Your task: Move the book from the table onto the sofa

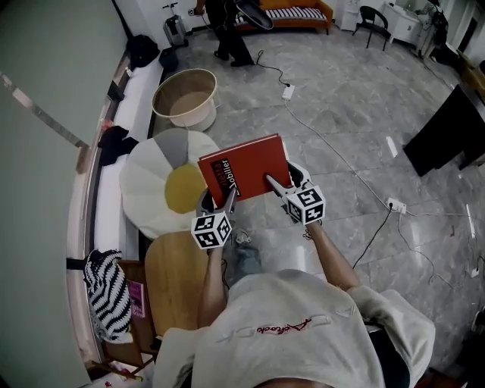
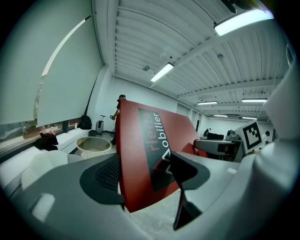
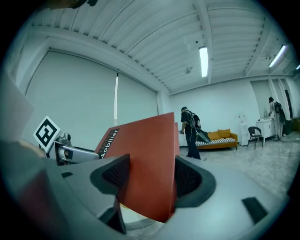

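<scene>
Both tongs are clamped on the red book [image 1: 246,167], which is in the air, off the table. The left gripper [image 1: 227,200] pinches its near corner by the printed title and the right gripper [image 1: 276,183] its near edge, the jaws of each closed only to the book's thickness. The orange sofa [image 1: 292,13] lies well ahead of both tips. Both grips are on the near edge (the far end overhangs unsupported), so I judge the book could pivot down or slip if either squeeze eases.
</scene>
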The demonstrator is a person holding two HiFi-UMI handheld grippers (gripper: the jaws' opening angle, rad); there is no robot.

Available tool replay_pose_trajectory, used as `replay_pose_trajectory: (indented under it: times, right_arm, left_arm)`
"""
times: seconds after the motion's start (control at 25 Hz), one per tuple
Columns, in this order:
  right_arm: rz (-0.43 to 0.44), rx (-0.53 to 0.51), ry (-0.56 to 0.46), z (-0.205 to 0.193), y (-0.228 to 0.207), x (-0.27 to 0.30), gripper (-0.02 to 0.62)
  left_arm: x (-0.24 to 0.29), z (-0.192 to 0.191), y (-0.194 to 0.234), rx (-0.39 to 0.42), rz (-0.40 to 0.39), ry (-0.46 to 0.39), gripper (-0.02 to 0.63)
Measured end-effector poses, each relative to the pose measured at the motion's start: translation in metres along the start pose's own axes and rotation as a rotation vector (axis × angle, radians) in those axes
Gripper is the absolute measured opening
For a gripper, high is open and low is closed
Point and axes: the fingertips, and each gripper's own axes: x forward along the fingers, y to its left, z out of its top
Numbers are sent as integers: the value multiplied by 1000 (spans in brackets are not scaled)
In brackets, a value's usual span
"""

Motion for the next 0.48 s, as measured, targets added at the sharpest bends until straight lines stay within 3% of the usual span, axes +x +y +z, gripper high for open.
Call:
replay_pose_trajectory:
  times: [0.48]
  right_arm:
    - [-12,-5,15,32,-25,139,264]
  left_arm:
    - [86,54,103,-19,-11,10,310]
